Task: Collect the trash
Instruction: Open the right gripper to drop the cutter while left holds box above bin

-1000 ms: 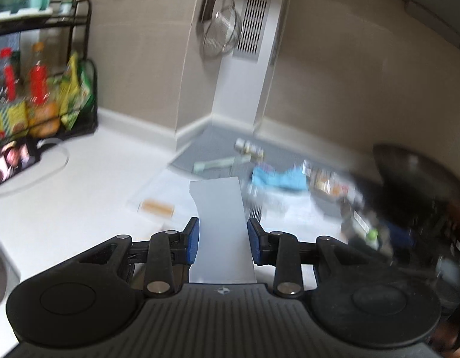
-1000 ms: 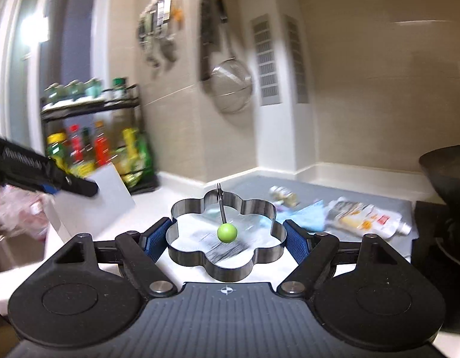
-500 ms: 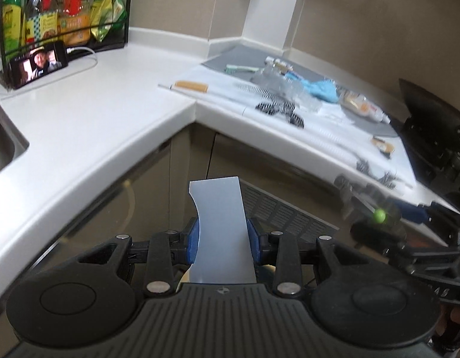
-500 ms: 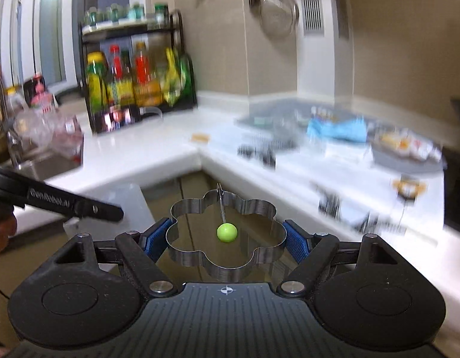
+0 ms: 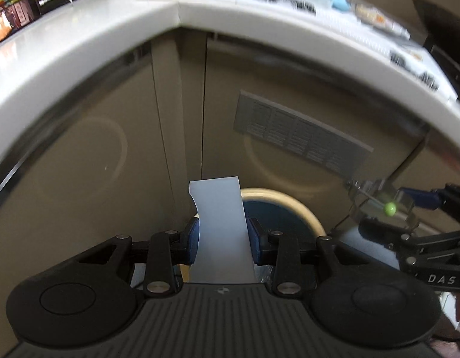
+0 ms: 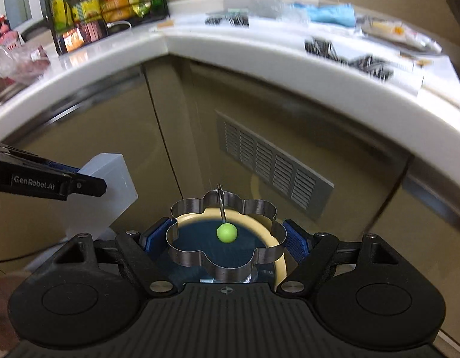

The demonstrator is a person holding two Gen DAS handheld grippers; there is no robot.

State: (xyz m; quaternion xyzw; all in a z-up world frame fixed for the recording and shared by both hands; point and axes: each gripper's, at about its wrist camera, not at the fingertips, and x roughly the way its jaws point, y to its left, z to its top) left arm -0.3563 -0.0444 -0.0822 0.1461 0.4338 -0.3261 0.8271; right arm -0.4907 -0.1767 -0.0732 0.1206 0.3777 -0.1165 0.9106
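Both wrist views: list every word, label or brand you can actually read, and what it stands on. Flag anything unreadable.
"GenRobot.AI": on the side of the left gripper, seen from the right wrist view.
"DAS": on the body of the right gripper, seen from the left wrist view; the rest of that word is cut off.
Bottle and packet labels in the rack: too blurred to read.
Wrappers on the counter: too blurred to read.

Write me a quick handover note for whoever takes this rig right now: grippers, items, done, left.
Left gripper: shut on the white plastic box.
Right gripper: shut on the flower-shaped metal ring.
Both are held below the counter edge, over the bin with its cream rim and blue liner.
Done: both items picked up.
Left: drop both, then clear the wrappers and blue cloth on the counter.
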